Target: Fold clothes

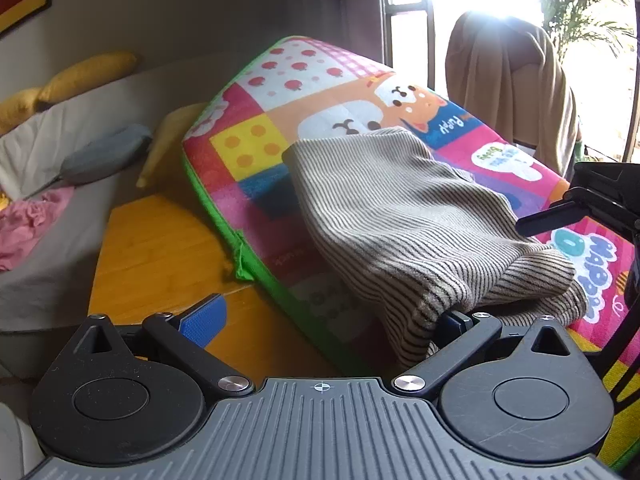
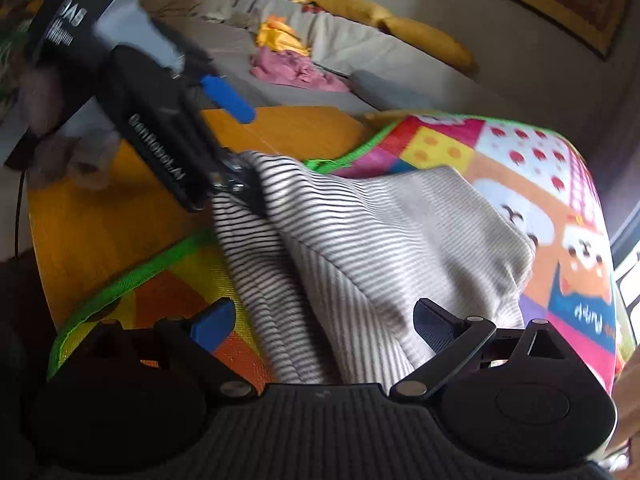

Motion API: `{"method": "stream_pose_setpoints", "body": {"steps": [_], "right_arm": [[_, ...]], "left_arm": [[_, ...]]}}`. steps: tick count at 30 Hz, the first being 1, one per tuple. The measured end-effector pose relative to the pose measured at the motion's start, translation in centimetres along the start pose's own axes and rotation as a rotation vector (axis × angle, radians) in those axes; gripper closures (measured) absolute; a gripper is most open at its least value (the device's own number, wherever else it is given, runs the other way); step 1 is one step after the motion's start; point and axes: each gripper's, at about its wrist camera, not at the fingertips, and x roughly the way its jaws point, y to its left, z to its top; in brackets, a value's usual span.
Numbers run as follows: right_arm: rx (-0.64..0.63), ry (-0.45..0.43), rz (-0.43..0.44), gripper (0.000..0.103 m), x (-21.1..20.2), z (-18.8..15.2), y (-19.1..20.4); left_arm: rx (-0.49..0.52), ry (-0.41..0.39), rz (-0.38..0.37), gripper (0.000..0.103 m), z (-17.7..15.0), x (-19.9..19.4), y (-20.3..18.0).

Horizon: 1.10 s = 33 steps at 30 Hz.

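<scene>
A beige garment with thin dark stripes (image 1: 400,208) lies bunched on a colourful cartoon play mat (image 1: 280,80). My left gripper (image 1: 330,320) is open wide. Its blue-padded left finger (image 1: 204,320) hangs over the wooden table, and its right finger is tucked under the garment's near fold. In the right wrist view the striped garment (image 2: 380,240) runs between the spread fingers of my right gripper (image 2: 322,322), which is open. The left gripper (image 2: 236,140) shows at the upper left there, one finger buried in the cloth. The right gripper's dark finger (image 1: 548,220) touches the garment's right edge.
The mat covers part of an orange wooden table (image 1: 160,248). Behind it stands a grey sofa (image 2: 340,44) with yellow cushions (image 1: 88,76), a grey pillow (image 1: 104,156) and pink clothes (image 2: 296,68). A brown blanket (image 1: 508,80) drapes a chair by the bright window.
</scene>
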Motion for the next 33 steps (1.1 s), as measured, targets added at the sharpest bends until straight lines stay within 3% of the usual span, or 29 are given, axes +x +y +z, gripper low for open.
{"method": "stream_pose_setpoints", "body": {"steps": [2, 6, 10, 16, 33], "right_arm": [[0.015, 0.005, -0.003, 0.009, 0.6, 0.3, -0.2], [0.118, 0.014, 0.019, 0.024, 1.4, 1.0, -1.9], [0.265, 0.026, 0.082, 0.025, 1.7, 1.1, -4.3], [0.389, 0.025, 0.133, 0.025, 1.8, 0.6, -6.1], [0.427, 0.02, 0.153, 0.025, 2.1, 0.3, -6.6]], "left_arm": [[-0.002, 0.003, -0.001, 0.0, 0.0, 0.0, 0.0], [-0.001, 0.009, 0.002, 0.0, -0.2, -0.3, 0.2], [-0.004, 0.001, -0.005, 0.0, -0.5, -1.2, 0.5], [0.008, 0.0, -0.035, 0.0, -1.1, -2.7, 0.8], [0.048, 0.033, -0.045, 0.0, -1.6, -2.5, 0.1]]}}
